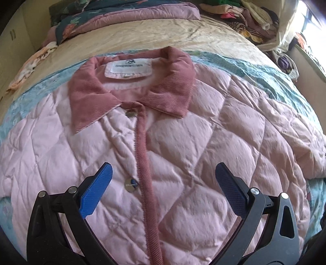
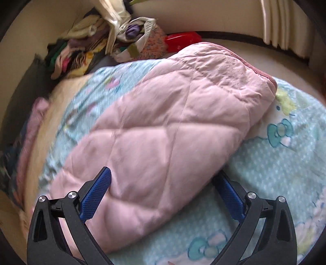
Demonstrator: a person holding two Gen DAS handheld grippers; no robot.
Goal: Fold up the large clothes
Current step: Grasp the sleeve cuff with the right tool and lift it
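Bedding in pale blue, a printed sheet (image 2: 281,163) with bows and cartoon figures, is covering the near part of the bed and is carrying the work. Nearest the left-wrist camera, the left gripper (image 1: 163,173) is hovering with its blue pads (image 1: 95,193) spread wide, holding nothing, just above the chest of a pink quilted jacket (image 1: 193,146). The jacket is lying flat, front up, with its corduroy placket (image 1: 142,159) running between the pads and a metal snap (image 1: 131,184) sitting just beside the left pad. Farther up, a second snap (image 1: 131,113) is showing below the darker corduroy collar (image 1: 169,91), and a white neck label (image 1: 128,69) is lying inside it. Beyond the collar, a cream bedspread (image 1: 183,38) is stretching toward a folded floral quilt (image 1: 106,18) and a heap of clothes (image 1: 254,18).

On the other side, the right gripper (image 2: 163,183) is likewise gaping open, its pads straddling the jacket's sleeve (image 2: 163,126), which is lying diagonally across the blue sheet; whether either pad is touching the fabric is unclear. Past the corduroy-edged cuff (image 2: 262,73), a red object (image 2: 183,40) and another pile of fabrics (image 2: 97,44) are sitting against the wall.
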